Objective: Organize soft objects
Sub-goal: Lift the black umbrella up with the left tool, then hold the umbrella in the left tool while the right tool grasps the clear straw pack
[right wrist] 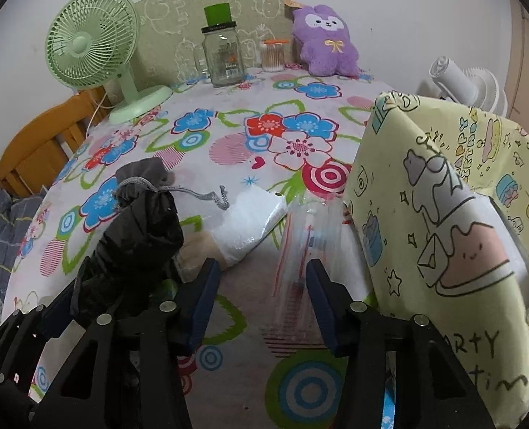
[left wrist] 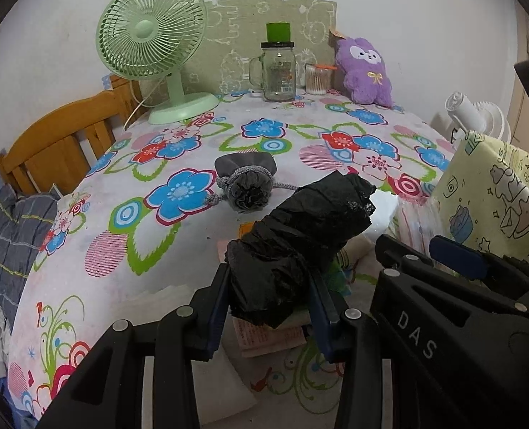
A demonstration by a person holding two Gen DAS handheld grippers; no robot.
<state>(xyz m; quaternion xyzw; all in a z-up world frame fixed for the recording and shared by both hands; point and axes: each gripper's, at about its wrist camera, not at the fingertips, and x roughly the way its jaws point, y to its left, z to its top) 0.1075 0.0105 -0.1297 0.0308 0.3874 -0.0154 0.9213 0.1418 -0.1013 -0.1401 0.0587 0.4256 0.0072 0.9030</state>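
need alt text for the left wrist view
The left gripper is clamped on a crumpled black bundle above a floral tablecloth. Behind it lies a grey drawstring pouch; a green fan, glass jar and purple plush toy line the wall.

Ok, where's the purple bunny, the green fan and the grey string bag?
purple plush bunny (left wrist: 366, 71), left wrist view, on its belly.
green desk fan (left wrist: 150, 32), left wrist view, on the grille's hub.
grey drawstring pouch (left wrist: 248, 186), left wrist view, on its gathered mouth.

A plain white wall backs the worktop with its floral cloth, and a wooden headboard stands at left.
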